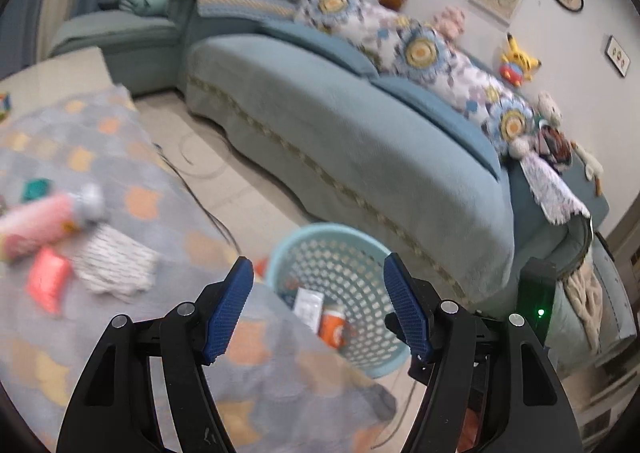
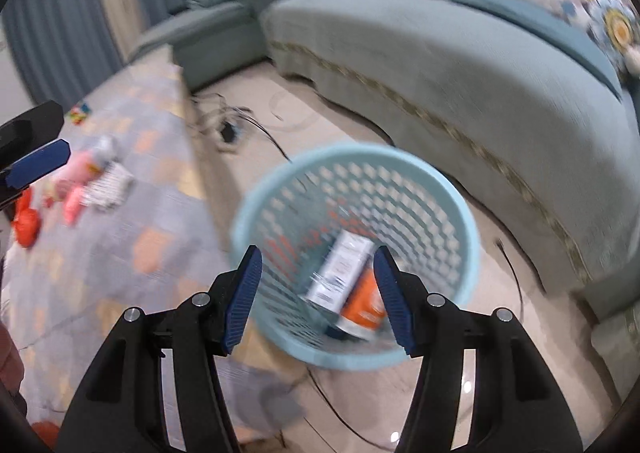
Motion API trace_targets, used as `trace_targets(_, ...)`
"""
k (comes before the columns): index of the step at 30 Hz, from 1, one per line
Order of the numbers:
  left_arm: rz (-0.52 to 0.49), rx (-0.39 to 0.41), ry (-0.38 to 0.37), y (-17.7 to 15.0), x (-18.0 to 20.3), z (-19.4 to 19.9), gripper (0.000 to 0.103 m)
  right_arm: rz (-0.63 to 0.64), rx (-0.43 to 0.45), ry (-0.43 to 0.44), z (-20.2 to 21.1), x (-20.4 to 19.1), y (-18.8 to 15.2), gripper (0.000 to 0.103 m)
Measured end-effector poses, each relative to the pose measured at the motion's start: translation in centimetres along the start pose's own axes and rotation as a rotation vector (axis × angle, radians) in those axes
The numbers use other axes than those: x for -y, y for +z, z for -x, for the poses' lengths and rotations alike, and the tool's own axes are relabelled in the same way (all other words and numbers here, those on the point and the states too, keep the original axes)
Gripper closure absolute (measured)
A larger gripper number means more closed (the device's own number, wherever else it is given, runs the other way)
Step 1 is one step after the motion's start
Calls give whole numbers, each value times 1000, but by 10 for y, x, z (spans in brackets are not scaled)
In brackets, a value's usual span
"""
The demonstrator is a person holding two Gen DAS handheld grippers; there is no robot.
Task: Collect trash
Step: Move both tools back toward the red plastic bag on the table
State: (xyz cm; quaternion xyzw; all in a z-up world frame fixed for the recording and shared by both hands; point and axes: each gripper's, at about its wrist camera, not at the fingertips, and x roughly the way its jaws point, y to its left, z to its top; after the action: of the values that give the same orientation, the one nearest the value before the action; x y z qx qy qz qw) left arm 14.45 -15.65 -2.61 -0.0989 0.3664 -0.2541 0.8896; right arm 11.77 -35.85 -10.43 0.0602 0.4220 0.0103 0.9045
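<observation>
While both grippers' fingers stood spread, empty, right gripper [image 2: 318, 273] hung above blue basket [image 2: 460, 213] w/ orange can [image 2: 366, 307] inside; left gripper [image 1: 318, 285] nearby.

Soft, even indoor light fills the room, with no hard shadows. Both fisheye views bend the long pale-blue fabric sofa [image 1: 360, 141] and darken at the rims. Motion blur smears the light-blue perforated plastic basket [image 2: 448, 189] and the grey patterned counter cloth [image 1: 168, 221]; small glints dot the glossy floor tiles [image 2: 466, 387].

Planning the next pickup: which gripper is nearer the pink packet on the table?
Left. The left gripper hangs beside the pink packet, over the table's edge; the right gripper is above the blue basket, farther away.
</observation>
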Motion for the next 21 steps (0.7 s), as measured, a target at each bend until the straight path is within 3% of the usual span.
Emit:
trace_targets(10,164,170,230,1,-116,134,36,180,82,157,20,-133,32,46)
trace_targets(15,295,237,341,-11,-180,193,26,234,102,261,25,-197,43,37)
trace_targets(21,449,254,451,-35,-257,212,23,297,62,301,-6,-260,43,36)
